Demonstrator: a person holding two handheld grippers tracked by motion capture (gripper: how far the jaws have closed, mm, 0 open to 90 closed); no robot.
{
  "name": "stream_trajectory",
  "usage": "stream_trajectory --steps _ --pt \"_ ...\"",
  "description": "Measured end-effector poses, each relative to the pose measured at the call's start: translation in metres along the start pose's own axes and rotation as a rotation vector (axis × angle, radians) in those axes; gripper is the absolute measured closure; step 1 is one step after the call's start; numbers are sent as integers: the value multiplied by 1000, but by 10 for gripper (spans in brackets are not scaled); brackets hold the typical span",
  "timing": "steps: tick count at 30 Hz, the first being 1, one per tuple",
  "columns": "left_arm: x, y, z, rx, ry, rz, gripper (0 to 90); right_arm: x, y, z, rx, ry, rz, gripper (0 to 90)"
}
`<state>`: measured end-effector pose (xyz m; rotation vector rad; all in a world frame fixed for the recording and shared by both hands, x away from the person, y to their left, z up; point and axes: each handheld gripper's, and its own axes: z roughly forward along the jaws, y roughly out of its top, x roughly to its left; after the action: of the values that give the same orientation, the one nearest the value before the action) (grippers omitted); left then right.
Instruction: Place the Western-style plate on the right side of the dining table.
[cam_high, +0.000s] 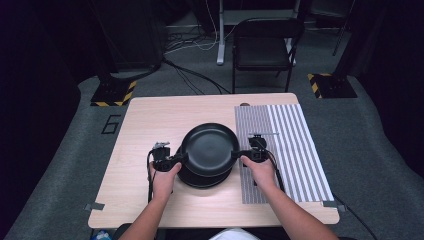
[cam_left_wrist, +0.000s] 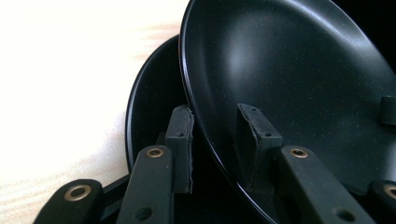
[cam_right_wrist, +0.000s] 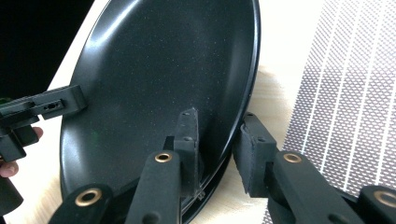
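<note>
Top plate (cam_high: 209, 148) gripped at left and right rims by left gripper (cam_high: 172, 161) and right gripper (cam_high: 248, 154), apparently lifting off the stack (cam_high: 202, 181); placing on striped mat (cam_high: 295, 150) likely remains.

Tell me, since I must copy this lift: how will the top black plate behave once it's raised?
The top black plate looks rigid, so it should hold its shape. Its glossy surface may slip between the pads. Pinched only at opposite rims by the left gripper and right gripper, it could tilt.

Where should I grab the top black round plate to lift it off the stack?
Pinch the top black round plate at its thin raised rim, from opposite left and right sides, one jaw inside, one underneath. It is wide and shallow, so two-sided edge holds keep it level.
</note>
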<state>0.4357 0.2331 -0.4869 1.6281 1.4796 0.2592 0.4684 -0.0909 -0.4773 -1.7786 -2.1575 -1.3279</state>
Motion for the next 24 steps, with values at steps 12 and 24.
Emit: stream_trajectory --steps 12,24 --pt "-3 4 -7 -7 -4 10 673 6 2 -8 -16 12 -5 718" --pt "-11 10 -12 -14 7 41 670 6 3 -16 -29 34 -2 725"
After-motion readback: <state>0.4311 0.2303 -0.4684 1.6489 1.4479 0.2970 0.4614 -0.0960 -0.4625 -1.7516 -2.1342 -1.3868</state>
